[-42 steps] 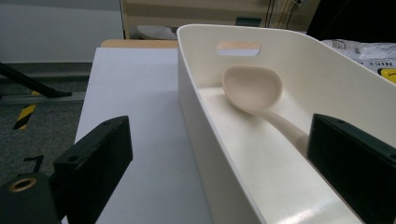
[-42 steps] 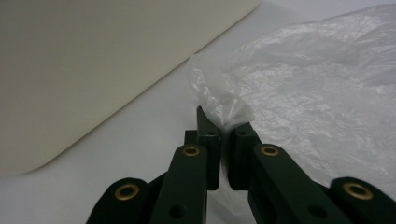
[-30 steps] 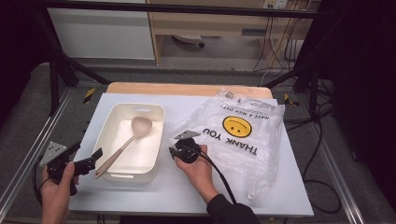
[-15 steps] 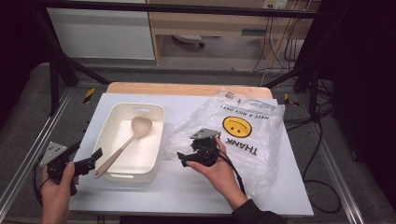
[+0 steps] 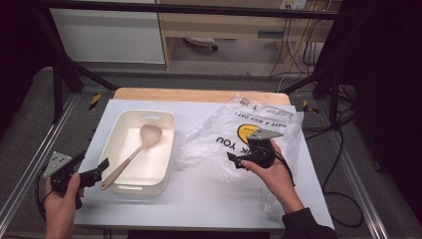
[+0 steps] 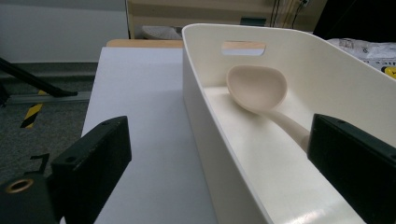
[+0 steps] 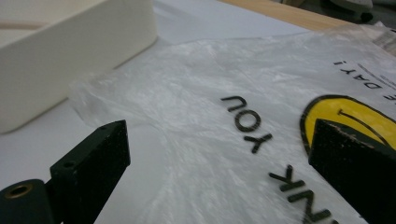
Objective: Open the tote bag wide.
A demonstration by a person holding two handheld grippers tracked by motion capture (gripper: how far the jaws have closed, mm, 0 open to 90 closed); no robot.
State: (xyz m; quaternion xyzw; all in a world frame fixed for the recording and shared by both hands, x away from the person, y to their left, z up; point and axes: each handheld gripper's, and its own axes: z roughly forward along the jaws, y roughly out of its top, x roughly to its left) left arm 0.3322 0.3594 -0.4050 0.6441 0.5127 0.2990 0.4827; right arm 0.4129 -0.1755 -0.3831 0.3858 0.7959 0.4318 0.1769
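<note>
A cream spoon (image 5: 133,155) lies slantwise in the cream bin (image 5: 149,114), its bowl toward the far end. My left gripper (image 5: 95,173) is open at the bin's near left corner, and its jaws straddle the bin's left wall (image 6: 201,140), with the spoon (image 6: 257,86) ahead. My right gripper (image 5: 238,161) hovers over the clear plastic bag (image 5: 234,132) with the yellow smiley. Its jaws have just been opening and stand open, with nothing between them. Below them lies the printed bag (image 7: 210,74), and the bin (image 7: 70,46) is off to the left.
The white tabletop (image 5: 209,194) has a wooden strip (image 5: 199,94) along its far edge. Metal frame rails (image 5: 30,169) run along both sides, and cables (image 5: 338,149) trail on the floor to the right.
My right gripper has moved right from beside the bin to over the bag's print, rising a little, and its jaws have spread. The left gripper has stayed put.
</note>
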